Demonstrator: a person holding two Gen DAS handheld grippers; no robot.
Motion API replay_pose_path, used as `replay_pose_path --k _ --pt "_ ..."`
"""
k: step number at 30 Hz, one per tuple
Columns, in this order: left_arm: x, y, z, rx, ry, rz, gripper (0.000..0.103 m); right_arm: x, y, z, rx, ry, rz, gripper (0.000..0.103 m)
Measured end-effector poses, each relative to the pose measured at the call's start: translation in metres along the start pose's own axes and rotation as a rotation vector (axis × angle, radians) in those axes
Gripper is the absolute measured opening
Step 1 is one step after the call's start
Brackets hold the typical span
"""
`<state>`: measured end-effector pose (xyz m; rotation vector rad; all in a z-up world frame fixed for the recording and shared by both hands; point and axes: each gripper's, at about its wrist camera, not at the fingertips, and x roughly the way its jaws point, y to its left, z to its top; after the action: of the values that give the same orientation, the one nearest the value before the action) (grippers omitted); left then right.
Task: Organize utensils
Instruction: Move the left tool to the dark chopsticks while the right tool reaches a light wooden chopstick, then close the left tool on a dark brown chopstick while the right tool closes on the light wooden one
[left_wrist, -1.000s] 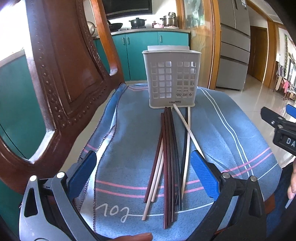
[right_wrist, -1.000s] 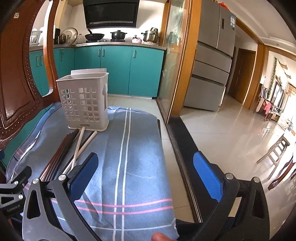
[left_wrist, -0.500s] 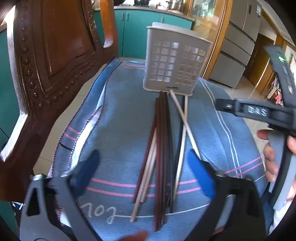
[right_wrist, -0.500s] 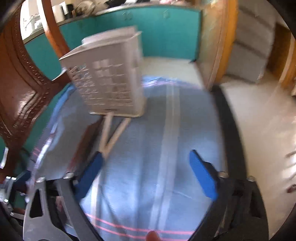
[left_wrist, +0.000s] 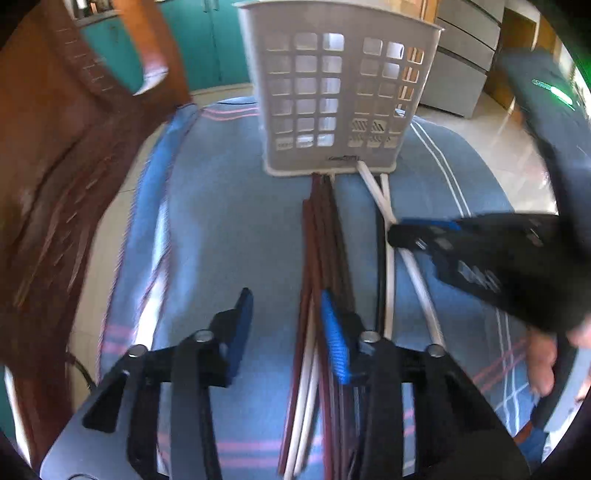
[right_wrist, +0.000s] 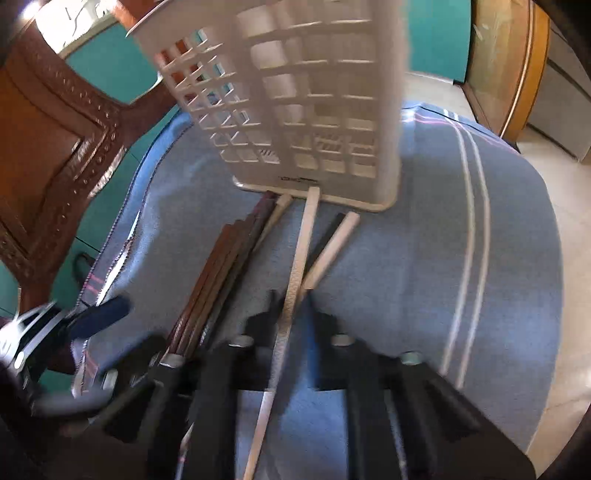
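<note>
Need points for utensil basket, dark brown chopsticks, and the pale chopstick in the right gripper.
utensil basket (left_wrist: 332, 92), left wrist view, front lattice wall.
dark brown chopsticks (left_wrist: 325, 229), left wrist view, mid-length of the bundle.
pale chopstick (right_wrist: 301, 254), right wrist view, shaft ahead of the closed right gripper (right_wrist: 291, 314).

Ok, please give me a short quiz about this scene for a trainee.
1. True or false: the white perforated plastic basket stands upright on the blue striped cloth.
2. What does the right gripper hold between its fingers? A: a metal spoon; B: a pale chopstick; C: nothing.
3. Fill in: the dark brown wooden chopsticks point toward the ____.
Key: 1 true; 2 B; 3 basket.
</note>
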<state>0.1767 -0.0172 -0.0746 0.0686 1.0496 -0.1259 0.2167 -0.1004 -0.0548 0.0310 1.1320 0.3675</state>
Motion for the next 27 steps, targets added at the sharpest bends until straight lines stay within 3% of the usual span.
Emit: replay_pose_path --k 7,10,12,15,20,23,27 --pt "0.02 -0.008 0.02 0.0 0.009 -0.067 0.027 -0.028 -0.045 -0.004 0.075 -0.043 -0.023 0.006" --pt "0.022 -0.005 0.024 -0.028 0.011 -0.089 0.014 -0.03 -0.053 -0.007 0.082 -0.03 -0.027 0.007" --pt "0.023 0.0 0.024 -0.062 0.016 -0.122 0.011 -0.026 -0.052 -0.008 0.083 -0.027 -0.029 0.008" --pt "0.02 0.01 0.023 -0.087 0.006 -0.103 0.005 -0.023 -0.048 -0.007 0.085 -0.04 -0.027 0.014" --pt "0.013 0.024 0.024 -0.101 -0.023 -0.075 0.005 -0.025 -0.05 -0.005 0.093 -0.053 -0.033 0.027" --pt "0.011 0.02 0.024 -0.086 -0.022 -0.087 0.023 -0.021 -0.044 -0.005 0.088 -0.048 -0.043 0.027" --pt "0.015 -0.002 0.014 -0.06 0.011 -0.07 0.026 -0.013 -0.036 -0.004 0.075 -0.044 -0.071 0.027"
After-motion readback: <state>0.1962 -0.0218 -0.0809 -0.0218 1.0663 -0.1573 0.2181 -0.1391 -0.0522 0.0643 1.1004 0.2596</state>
